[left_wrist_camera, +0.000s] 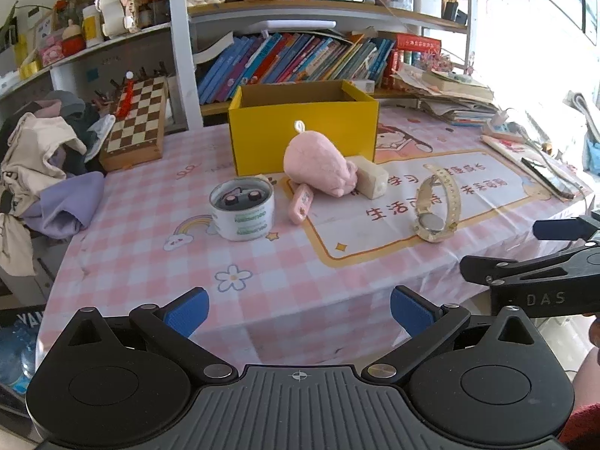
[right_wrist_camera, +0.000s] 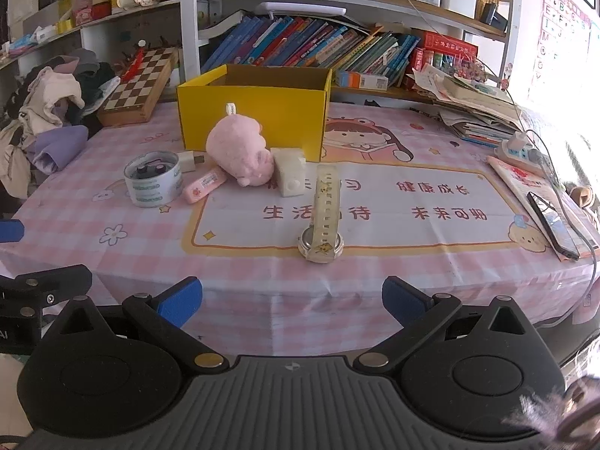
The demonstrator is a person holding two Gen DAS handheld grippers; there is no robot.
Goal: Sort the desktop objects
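Left wrist view: both claws hang released at the table's [left_wrist_camera: 150, 225] near edge, the left claw [left_wrist_camera: 299, 313] and right claw [right_wrist_camera: 291, 302] holding nothing. Far of them, a yellow box [left_wrist_camera: 303, 138] stands behind the plush [left_wrist_camera: 318, 167], tape [left_wrist_camera: 242, 210] and watch [left_wrist_camera: 437, 202].

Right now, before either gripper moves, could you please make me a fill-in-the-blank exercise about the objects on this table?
1. The open box behind the pink plush toy is coloured ____.
2. The object nearest the right gripper is a cream wrist ____.
3. The roll of tape lies to the ____ of the plush toy.
4. Both the right gripper and the left gripper have their jaws ____.

Missing words: yellow; watch; left; open
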